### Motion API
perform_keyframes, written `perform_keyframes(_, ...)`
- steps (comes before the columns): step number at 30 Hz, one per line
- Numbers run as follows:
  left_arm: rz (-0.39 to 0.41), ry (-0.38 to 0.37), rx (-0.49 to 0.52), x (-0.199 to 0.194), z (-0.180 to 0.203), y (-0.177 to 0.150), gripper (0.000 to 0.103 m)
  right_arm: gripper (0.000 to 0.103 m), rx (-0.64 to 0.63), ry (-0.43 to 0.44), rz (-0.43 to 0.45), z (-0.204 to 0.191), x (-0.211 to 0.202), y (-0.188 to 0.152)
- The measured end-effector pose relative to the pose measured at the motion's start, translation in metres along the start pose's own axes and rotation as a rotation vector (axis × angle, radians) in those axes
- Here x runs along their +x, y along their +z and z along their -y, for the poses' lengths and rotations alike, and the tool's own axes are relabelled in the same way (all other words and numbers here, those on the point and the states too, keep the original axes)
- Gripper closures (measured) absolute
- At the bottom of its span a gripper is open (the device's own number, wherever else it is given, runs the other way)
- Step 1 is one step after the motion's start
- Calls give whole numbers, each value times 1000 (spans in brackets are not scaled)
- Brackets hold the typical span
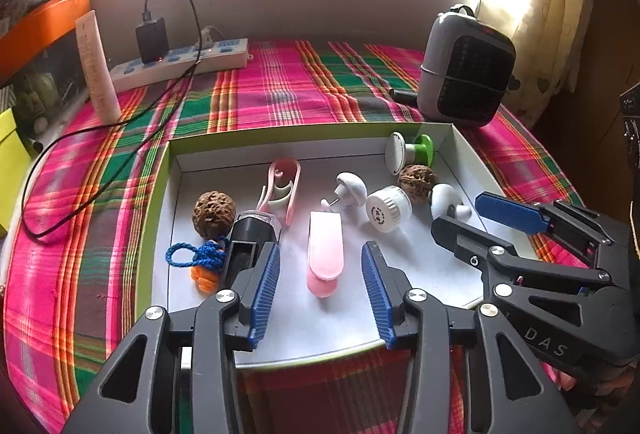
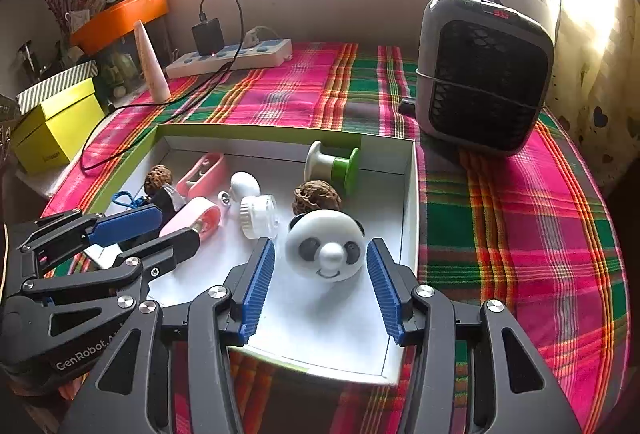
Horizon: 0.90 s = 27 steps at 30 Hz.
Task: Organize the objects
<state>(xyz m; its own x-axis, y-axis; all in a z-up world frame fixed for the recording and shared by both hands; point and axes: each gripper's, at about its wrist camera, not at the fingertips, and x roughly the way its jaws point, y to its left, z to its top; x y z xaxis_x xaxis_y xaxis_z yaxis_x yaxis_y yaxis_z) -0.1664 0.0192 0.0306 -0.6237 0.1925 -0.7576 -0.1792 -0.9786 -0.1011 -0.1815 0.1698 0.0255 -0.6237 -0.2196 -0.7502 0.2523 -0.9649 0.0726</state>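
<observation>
Left gripper (image 1: 320,286) parted over the near edge of a shallow white tray (image 1: 462,146) on a plaid cloth (image 1: 280,90), pink clip (image 1: 325,252) lying loose between the blue pads (image 1: 265,290), touching neither. Right gripper (image 2: 321,274) likewise apart, straddling a panda-faced knob (image 2: 325,245) at the tray's near right, narrow gaps visible on both sides. Farther in the tray: two walnuts (image 1: 213,212), a white cap (image 1: 389,208), a green spool (image 1: 410,152), blue cord (image 1: 196,254). Beyond, a grey heater (image 1: 466,72) far right, a power strip (image 1: 180,60) far left.
</observation>
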Motion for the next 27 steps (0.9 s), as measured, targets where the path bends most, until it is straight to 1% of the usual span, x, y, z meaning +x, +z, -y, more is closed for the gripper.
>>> perform_keyframes(3, 8, 14, -10, -7, -1, -2, 60, 53, 5, 1, 6, -1, -4, -1)
perform_keyframes(7, 19, 40, -21, -18, -2, -6, 54, 53, 18, 8, 19, -4, -13, -3)
perform_keyframes(16, 57, 59, -23, -43, 3, -18, 54, 53, 26, -2, 54, -10, -35, -13)
perform_keyframes(19, 75, 84, -23, -51, 4, -23, 54, 53, 30, 2, 64, -12, -43, -17)
perform_keyframes(22, 74, 79, -23, -57, 5, -27, 54, 53, 26, 1, 70, -16, -48, -23)
perform_keyframes(27, 72, 95, -28, -64, 7, -39, 54, 53, 13, -5, 65, -23, -54, -33)
